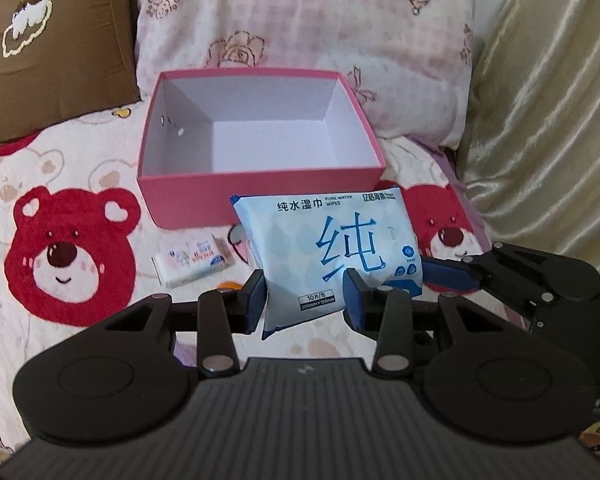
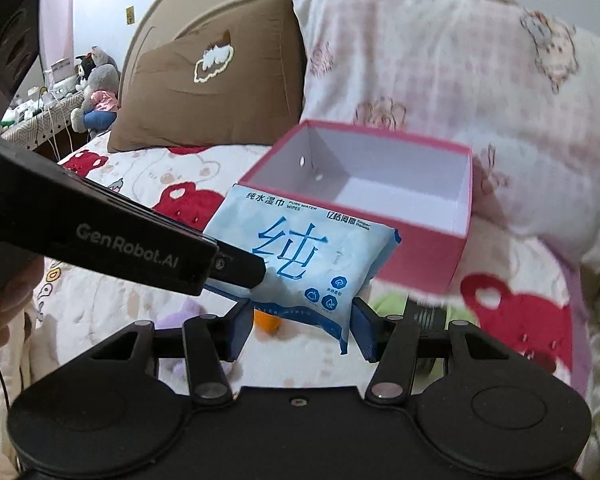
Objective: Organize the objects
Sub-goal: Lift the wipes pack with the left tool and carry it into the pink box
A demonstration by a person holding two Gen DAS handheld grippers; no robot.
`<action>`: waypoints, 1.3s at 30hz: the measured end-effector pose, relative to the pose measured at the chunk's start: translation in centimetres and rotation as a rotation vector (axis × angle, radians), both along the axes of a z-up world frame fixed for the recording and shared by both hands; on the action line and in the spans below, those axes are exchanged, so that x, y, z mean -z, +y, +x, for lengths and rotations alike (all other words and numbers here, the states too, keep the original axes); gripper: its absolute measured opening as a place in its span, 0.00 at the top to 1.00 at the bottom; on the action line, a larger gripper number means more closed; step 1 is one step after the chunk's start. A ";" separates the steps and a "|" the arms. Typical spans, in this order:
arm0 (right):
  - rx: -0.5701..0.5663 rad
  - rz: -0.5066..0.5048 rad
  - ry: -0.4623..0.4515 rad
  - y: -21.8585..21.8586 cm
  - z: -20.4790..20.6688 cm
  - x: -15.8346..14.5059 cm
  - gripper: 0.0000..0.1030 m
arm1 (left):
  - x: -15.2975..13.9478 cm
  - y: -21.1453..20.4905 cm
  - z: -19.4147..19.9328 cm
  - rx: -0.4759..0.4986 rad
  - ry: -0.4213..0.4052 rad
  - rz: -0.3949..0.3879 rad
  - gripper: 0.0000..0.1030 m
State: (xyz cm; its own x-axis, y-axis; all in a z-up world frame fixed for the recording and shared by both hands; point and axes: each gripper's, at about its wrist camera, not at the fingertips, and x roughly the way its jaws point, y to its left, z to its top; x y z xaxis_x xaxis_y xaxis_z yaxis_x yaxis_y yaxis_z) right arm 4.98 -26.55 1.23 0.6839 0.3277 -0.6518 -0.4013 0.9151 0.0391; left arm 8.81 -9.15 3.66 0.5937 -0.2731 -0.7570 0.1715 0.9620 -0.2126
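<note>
**Wipes pack held between both grippers, near the pink box**

We worked over a bed covered with a bear-print blanket (image 1: 60, 208), a brown pillow (image 1: 56, 52) and a pink pillow (image 1: 308, 20) at its far end. Before the pillows stood the open pink box (image 1: 260, 200), nothing inside. Just near of it, off the blanket, hung the pale blue wipes pack (image 1: 332, 252). Our left gripper (image 1: 306, 300) clamped its lower edge, and our right gripper (image 2: 300, 328) pinched its right end. On the blanket left of the pack lay a small tissue packet (image 1: 194, 261). Nothing stood between pack and box.
</note>
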 end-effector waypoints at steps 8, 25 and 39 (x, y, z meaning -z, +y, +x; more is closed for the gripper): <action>-0.015 0.032 -0.010 -0.2 2.3 -2.2 0.43 | -2.4 0.2 1.5 0.003 -0.046 0.037 0.62; -0.088 -0.002 0.062 -0.6 9.3 -8.1 0.43 | -6.1 0.9 8.3 -0.014 -0.015 -0.003 0.62; -0.041 0.002 0.172 -1.4 18.1 -4.4 0.43 | -1.2 0.5 17.1 -0.006 0.056 0.025 0.62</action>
